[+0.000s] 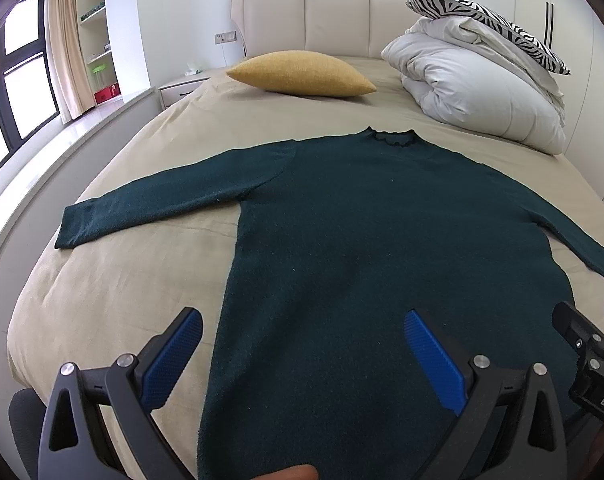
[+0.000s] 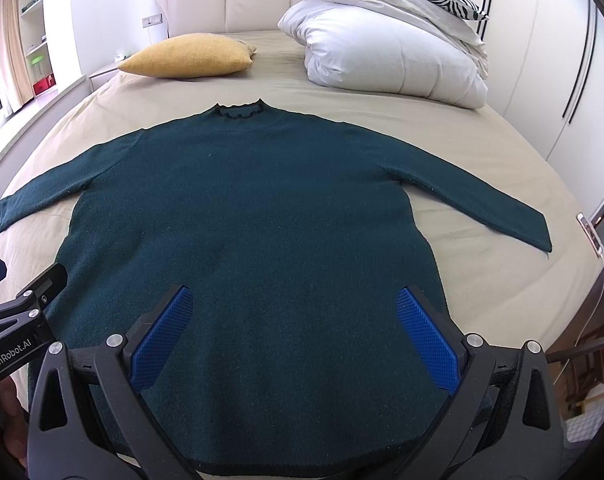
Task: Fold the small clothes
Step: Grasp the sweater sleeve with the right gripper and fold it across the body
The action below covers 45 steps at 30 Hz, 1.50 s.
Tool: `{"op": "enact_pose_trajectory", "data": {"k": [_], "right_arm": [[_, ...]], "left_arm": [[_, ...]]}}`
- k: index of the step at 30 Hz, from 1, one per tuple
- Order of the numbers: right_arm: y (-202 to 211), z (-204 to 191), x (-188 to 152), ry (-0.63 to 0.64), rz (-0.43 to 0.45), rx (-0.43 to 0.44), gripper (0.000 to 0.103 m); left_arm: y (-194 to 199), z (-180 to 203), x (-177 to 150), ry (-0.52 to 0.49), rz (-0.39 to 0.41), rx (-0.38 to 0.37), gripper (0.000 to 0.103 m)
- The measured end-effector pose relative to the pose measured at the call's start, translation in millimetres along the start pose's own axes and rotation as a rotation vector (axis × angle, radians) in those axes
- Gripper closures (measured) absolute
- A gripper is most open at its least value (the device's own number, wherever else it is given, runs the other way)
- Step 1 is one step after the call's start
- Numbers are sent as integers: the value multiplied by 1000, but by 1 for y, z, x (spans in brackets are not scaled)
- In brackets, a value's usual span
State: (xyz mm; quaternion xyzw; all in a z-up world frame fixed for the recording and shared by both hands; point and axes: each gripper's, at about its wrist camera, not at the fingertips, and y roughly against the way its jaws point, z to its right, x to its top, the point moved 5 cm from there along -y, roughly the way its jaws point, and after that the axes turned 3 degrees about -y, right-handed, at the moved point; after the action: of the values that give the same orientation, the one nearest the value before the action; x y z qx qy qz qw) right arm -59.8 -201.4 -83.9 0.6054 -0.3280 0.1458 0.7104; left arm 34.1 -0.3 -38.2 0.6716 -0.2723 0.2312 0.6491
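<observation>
Ahead of both grippers, dark green knitted sweater (image 2: 245, 208) lies flat on beige bedsheet (image 1: 113, 280), collar away from the fingers, sleeves spread outward; likely laid out so that fold lines are easy to reach. Left gripper (image 1: 302, 354) hangs released over the hem's left edge. Right gripper (image 2: 291, 336) is also released, over the lower body, holding nothing. Folding not yet begun.

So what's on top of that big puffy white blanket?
A zebra-striped black-and-white pillow lies on top of the folded white duvet. Whatever might be tucked between them is covered, so it cannot be seen.
</observation>
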Motion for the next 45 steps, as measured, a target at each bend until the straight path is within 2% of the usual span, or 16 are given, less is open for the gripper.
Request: {"op": "enact_pose_trajectory", "data": {"k": [4,8,13,16,18,20,25,28,33,35,36,38,39,40,43,45], "right_arm": [[-1,17,7,-44,13,22,0],[-5,69,23,-167,33,43,0],[-34,198,39,-582,33,122,0],[-56,283,35,-810,45,109,6],[-73,332,28,-904,42,92,10],[-90,373,21,-970,36,84,21],[-130,448,5,-1145,24,122,28],[-152,469,5,-1209,30,153,35],[-182,487,26,-1218,60,156,49],[-190,499,35,-1216,66,134,70],[-194,503,39,-1206,60,115,73],[-197,496,56,-1169,49,82,89],[-197,488,68,-1143,40,71,93],[-198,482,79,-1106,31,57,95],[-188,452,111,-989,45,42,95],[-185,432,140,-916,64,61,95]], "left_arm": [[-4,4,0,0,-27,-15,0],[-11,7,-3,1,-18,-30,0],[-22,5,0,42,-54,-120,0],[-32,3,4,89,-77,-166,0],[-37,5,8,79,-67,-175,0],[-42,10,14,60,-42,-214,0],[-59,29,21,-26,-68,-213,0],[-66,36,25,-34,-97,-205,0],[-82,37,30,-8,-121,-235,0],[-89,36,30,16,-141,-255,0],[-91,35,31,31,-149,-271,0],[-97,33,31,65,-161,-310,3],[-99,33,32,75,-166,-321,8],[-104,33,32,88,-179,-341,15],[-115,35,36,123,-206,-402,28],[-120,35,41,134,-205,-428,31]]}}
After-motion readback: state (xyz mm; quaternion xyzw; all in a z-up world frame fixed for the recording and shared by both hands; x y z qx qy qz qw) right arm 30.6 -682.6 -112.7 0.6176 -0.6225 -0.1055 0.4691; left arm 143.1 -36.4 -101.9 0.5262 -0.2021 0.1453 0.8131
